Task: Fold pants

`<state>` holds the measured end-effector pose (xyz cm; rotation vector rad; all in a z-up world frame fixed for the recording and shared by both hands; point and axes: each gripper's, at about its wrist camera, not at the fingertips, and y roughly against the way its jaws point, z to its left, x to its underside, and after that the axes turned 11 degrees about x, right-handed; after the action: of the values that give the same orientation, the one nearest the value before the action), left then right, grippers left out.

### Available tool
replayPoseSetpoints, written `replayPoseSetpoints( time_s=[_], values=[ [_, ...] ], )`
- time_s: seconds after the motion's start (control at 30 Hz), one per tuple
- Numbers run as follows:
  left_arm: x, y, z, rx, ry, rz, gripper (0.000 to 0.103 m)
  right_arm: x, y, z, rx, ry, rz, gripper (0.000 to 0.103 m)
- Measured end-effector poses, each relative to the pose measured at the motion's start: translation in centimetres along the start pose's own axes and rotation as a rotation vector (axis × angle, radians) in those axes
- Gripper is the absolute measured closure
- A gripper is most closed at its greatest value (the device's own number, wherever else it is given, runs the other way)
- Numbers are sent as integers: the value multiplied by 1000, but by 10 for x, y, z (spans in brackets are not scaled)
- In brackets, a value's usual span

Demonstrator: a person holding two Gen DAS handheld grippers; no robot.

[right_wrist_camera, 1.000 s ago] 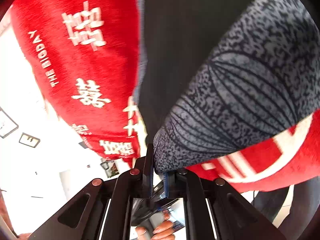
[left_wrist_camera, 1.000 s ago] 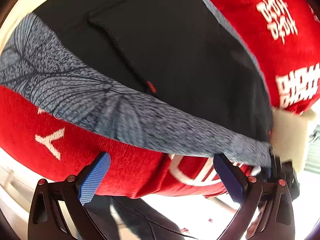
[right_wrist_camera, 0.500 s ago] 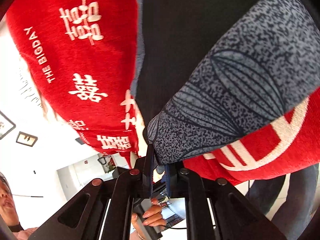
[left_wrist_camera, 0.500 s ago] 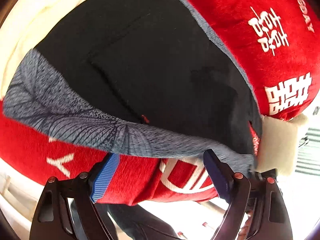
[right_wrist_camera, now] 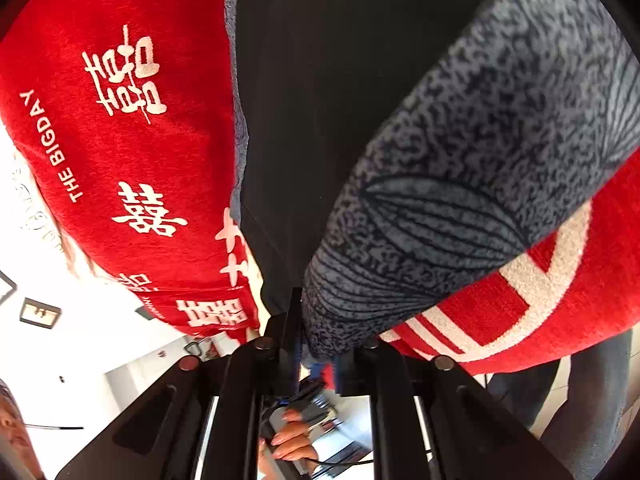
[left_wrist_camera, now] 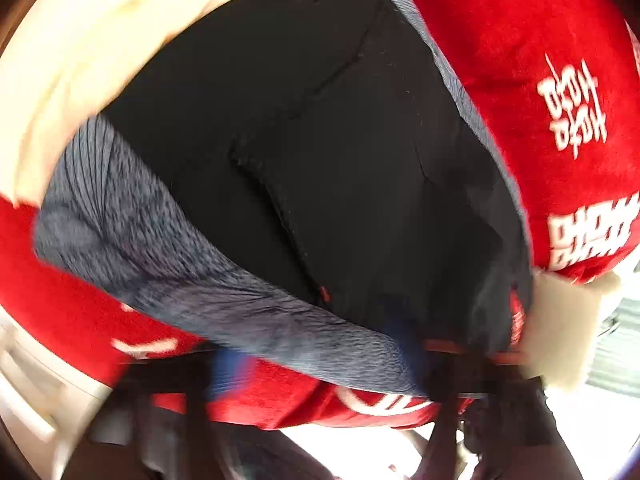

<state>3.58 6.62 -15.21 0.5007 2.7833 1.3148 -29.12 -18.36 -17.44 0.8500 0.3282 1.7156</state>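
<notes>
Black pants (left_wrist_camera: 340, 160) with a grey patterned band (left_wrist_camera: 180, 272) lie on a red blanket (left_wrist_camera: 520, 60). My left gripper (left_wrist_camera: 316, 360) is blurred at the band's near edge. Its jaws are closing, the blue pads (left_wrist_camera: 230, 372) still apart, with the band's edge and red blanket between them. In the right wrist view the same black pants (right_wrist_camera: 312, 100) and grey band (right_wrist_camera: 460, 200) fill the frame. My right gripper (right_wrist_camera: 318, 354) pinches the band's corner, its jaws tightening on the cloth.
The red blanket (right_wrist_camera: 140, 160) with white characters hangs over the near edge. Cream bedding (left_wrist_camera: 100, 40) lies beyond the pants, and a cream corner (left_wrist_camera: 568, 332) shows at the right. A person's hand (right_wrist_camera: 292, 436) and legs (right_wrist_camera: 580, 400) appear below.
The left jaws have swung inward from wide open to partly closed around the grey band's edge, and that view has shifted. The right gripper keeps its hold on the band's corner.
</notes>
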Motion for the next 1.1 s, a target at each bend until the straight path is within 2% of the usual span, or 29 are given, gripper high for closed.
replayPoseSetpoints(
  time_s=[0.03, 0.1, 0.3, 0.5, 0.6, 0.77, 0.87, 0.93, 1.03, 1.07, 1.1],
  values=[
    [-2, 4, -3, -7, -14, 2, 80, 2, 3, 6, 4, 18, -8, 92],
    [-6, 12, -9, 8, -32, -8, 80, 4, 11, 22, 13, 61, -22, 93],
    [-20, 45, -57, 35, -154, -23, 80, -7, 32, 80, 50, 182, -69, 93],
    [-77, 56, -114, 66, -268, -72, 80, -50, 32, 146, 86, 329, -81, 93],
    [-119, 43, -134, 46, -314, -126, 80, -89, 14, 179, 113, 404, -51, 93],
    [-183, -3, -140, -15, -287, -183, 80, -158, -40, 211, 213, 473, 22, 93],
    [-211, -40, -135, -79, -271, -171, 75, -200, -78, 214, 284, 477, 70, 90],
    [-224, -56, -129, -103, -242, -141, 75, -216, -97, 210, 334, 475, 89, 90],
    [-230, -53, -135, -132, -225, -120, 75, -230, -116, 201, 400, 480, 115, 89],
    [-228, -47, -141, -159, -246, -129, 73, -231, -116, 200, 391, 471, 118, 85],
    [-223, -38, -147, -208, -275, -150, 49, -231, -115, 201, 377, 465, 123, 80]
  ],
)
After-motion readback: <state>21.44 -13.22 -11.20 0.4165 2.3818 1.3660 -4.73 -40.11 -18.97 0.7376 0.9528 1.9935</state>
